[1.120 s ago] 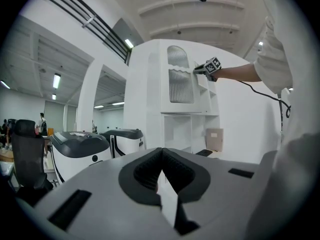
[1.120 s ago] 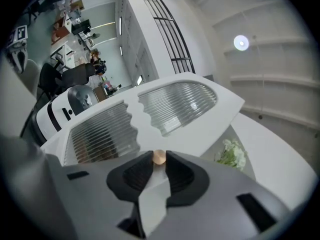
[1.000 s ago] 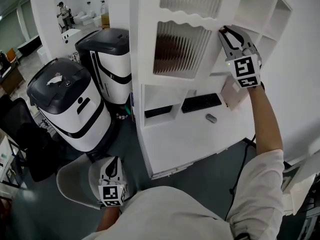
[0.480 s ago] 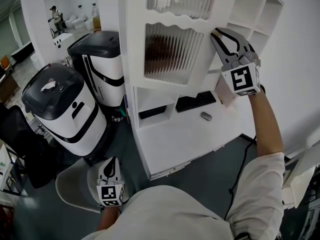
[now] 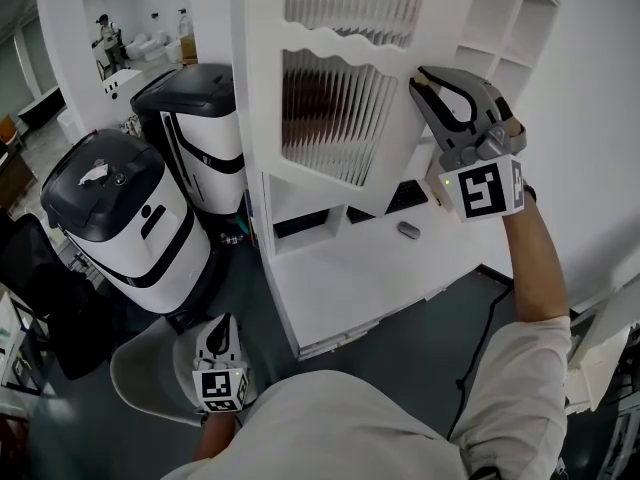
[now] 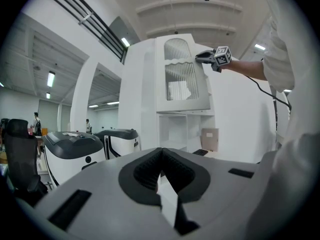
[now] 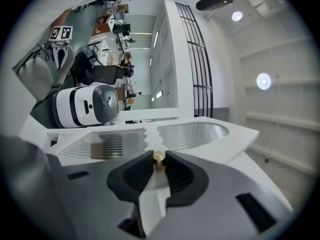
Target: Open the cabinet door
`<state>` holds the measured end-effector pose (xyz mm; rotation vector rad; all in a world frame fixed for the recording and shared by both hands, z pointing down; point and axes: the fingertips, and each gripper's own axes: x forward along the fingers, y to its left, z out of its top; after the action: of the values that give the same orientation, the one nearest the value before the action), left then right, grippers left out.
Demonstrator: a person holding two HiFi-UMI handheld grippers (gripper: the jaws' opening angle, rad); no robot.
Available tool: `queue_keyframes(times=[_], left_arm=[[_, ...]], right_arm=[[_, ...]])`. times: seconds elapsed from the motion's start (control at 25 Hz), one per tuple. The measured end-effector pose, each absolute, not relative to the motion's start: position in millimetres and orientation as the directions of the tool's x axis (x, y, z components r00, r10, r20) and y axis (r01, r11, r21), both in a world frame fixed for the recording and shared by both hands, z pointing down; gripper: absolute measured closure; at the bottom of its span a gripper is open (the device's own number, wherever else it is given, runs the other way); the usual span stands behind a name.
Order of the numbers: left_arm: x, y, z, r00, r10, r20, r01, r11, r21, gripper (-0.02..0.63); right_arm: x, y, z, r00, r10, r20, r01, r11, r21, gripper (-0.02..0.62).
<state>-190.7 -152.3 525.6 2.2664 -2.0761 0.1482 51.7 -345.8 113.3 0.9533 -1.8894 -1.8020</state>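
The white cabinet door (image 5: 340,108) with ribbed glass panes stands swung partly out from the cabinet. My right gripper (image 5: 420,80) is at the door's free edge, shut on its small brass knob (image 7: 159,158); in the right gripper view the knob sits pinched between the two dark pads. From the left gripper view the door (image 6: 181,79) and the right gripper (image 6: 201,57) show high up. My left gripper (image 5: 230,323) hangs low by the person's body, jaws together with nothing between them.
Two black-and-white machines (image 5: 120,208) (image 5: 205,118) stand left of the cabinet. On the white desk (image 5: 350,278) below the door lie a keyboard (image 5: 405,196) and a mouse (image 5: 408,230). Open shelves (image 5: 510,28) are at the right, a grey chair (image 5: 150,368) by the left gripper.
The right gripper has moved left and toward me with the knob in it, and the door has swung further out. The left gripper has stayed put.
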Motion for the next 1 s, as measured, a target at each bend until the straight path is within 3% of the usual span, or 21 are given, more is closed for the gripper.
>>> queue_keyframes(times=[1.0], left_arm=[[-185, -126, 521, 0.115, -0.987, 0.113, -0.993, -0.115, 0.005, 0.606]], right_arm=[[17, -281, 109, -0.681, -0.714, -0.163, -0.114, -0.117, 0.987, 0.520]])
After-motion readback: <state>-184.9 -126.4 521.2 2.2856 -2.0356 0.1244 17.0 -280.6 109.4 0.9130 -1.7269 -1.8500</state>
